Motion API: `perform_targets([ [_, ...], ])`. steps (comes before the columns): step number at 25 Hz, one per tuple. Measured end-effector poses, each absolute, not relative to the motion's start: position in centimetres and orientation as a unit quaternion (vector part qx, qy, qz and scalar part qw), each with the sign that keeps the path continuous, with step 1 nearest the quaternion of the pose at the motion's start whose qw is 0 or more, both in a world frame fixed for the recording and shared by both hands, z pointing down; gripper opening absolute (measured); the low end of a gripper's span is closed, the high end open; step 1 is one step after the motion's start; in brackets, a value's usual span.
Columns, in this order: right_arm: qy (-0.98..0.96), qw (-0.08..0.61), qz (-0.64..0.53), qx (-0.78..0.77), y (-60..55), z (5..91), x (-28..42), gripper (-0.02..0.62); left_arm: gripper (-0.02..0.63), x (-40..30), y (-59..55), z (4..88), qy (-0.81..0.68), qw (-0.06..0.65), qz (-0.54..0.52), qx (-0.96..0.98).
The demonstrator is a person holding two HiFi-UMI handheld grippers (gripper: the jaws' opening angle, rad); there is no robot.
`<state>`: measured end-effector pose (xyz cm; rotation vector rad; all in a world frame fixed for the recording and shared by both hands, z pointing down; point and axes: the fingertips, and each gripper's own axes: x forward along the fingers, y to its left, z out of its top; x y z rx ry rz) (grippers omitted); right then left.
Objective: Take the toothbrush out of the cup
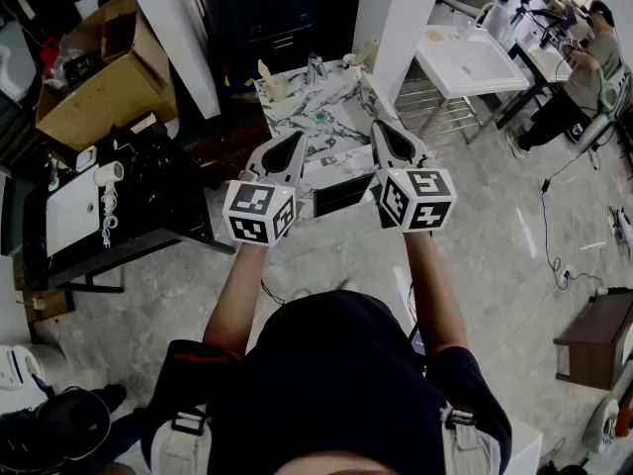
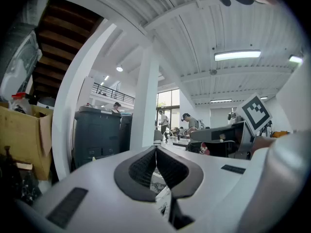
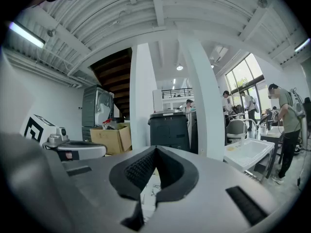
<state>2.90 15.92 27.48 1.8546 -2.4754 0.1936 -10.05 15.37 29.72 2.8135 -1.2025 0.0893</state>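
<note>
As it stands in the cup [image 1: 278,88], toothbrush [image 1: 263,68] pale, slim, leaning.

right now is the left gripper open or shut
Shut. In the left gripper view, the left gripper has its jaws meeting at the tips, and nothing is held between them.

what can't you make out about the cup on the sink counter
- Head view: cup on the counter too small; what stands in it is unclear.
- Left gripper view: the shut left gripper hides all but a sliver of counter.
- Right gripper view: the shut right gripper does likewise.
</note>
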Motion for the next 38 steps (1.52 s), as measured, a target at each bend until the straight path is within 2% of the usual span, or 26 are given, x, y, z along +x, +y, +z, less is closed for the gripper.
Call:
perform_targets([
  [18,-0.806,0.023,0.081,0.585,14.6,29.0,5.8,0.034,0.014,-7.9,14.8,30.9,-0.414,0.06,0.035,0.908],
  [38,-0.83,0.009,0.107,0.548,13.0,31.4,13.4,0.034,0.014,-0.6,14.9,32.5,-0.451,0.066,0.047,0.889],
])
